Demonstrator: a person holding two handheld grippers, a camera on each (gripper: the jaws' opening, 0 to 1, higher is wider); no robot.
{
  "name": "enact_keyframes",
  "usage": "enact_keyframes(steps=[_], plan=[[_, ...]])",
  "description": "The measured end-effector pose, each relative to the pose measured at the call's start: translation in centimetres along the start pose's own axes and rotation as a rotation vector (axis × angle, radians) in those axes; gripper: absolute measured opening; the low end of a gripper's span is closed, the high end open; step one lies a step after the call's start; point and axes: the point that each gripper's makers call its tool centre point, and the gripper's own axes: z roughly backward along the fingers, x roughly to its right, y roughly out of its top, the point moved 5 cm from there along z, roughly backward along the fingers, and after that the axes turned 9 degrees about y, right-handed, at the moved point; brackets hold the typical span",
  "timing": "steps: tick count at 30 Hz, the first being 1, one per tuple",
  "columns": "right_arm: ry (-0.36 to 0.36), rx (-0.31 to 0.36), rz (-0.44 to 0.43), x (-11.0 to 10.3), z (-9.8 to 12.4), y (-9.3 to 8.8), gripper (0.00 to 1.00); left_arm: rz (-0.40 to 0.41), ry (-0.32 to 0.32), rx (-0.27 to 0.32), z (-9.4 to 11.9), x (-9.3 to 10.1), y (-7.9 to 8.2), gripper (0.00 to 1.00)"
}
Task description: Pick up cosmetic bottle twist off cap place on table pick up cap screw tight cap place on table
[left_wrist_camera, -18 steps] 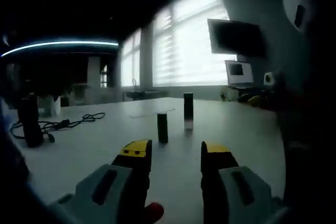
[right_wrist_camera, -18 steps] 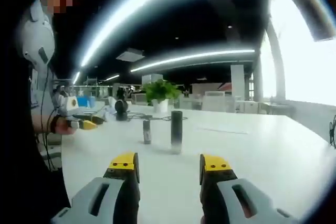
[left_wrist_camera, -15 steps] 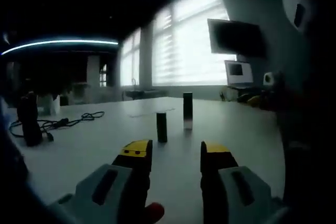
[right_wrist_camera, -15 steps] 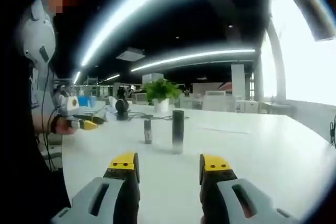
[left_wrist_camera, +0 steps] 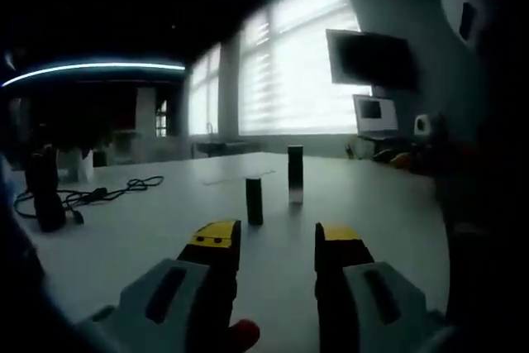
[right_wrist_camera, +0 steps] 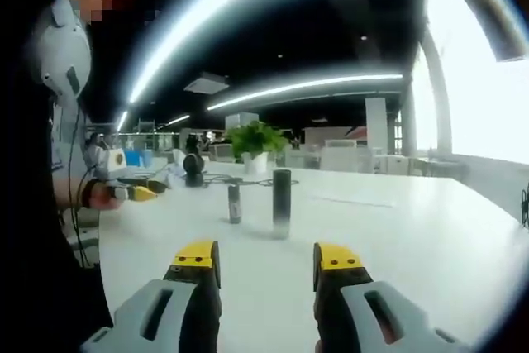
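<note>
1. Almost nothing is seen to have moved since the earlier frames: both views have drifted only slightly, and the two dark cylinders keep their places on the counter.
2. On the broad white counter (left_wrist_camera: 388, 204) stand a tall dark cylindrical cosmetic bottle with a paler lower band (left_wrist_camera: 295, 174) and, just beside it but apart, a shorter dark cylindrical piece (left_wrist_camera: 254, 201), judged to be the cap or a second small container; which it is cannot be told.
3. The left gripper (left_wrist_camera: 276, 241) is held low over the counter with its yellow-tipped jaws apart and nothing between them; the bottle lies well ahead of it.
4. The right gripper (right_wrist_camera: 266, 260) is likewise held with its jaws apart and empty, facing the tall bottle (right_wrist_camera: 282, 202) and the shorter piece (right_wrist_camera: 235, 202) from the opposite side.
5. As a judgement, the first pick-up has not yet begun. A narrow upright bottle could be tipped if one jaw touched it before the other, and the nearby shorter piece could be knocked over by a wide approach.
6. In the left gripper view a black cable (left_wrist_camera: 99, 194) and bright blinded windows are shown; in the right gripper view a green potted plant (right_wrist_camera: 256, 141) and the person's hand with the other gripper (right_wrist_camera: 132, 193) are shown instead.
</note>
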Motion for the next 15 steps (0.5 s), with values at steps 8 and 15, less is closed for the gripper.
enact_keyframes(steps=[8,15], plan=[[0.004,0.001,0.003,-0.13,-0.22,0.09,0.39,0.007,0.009,-0.004,0.06,0.09,0.0,0.27],[0.001,-0.004,0.002,-0.16,-0.13,-0.2,0.39,0.01,0.014,-0.005,0.17,0.02,-0.19,0.27]])
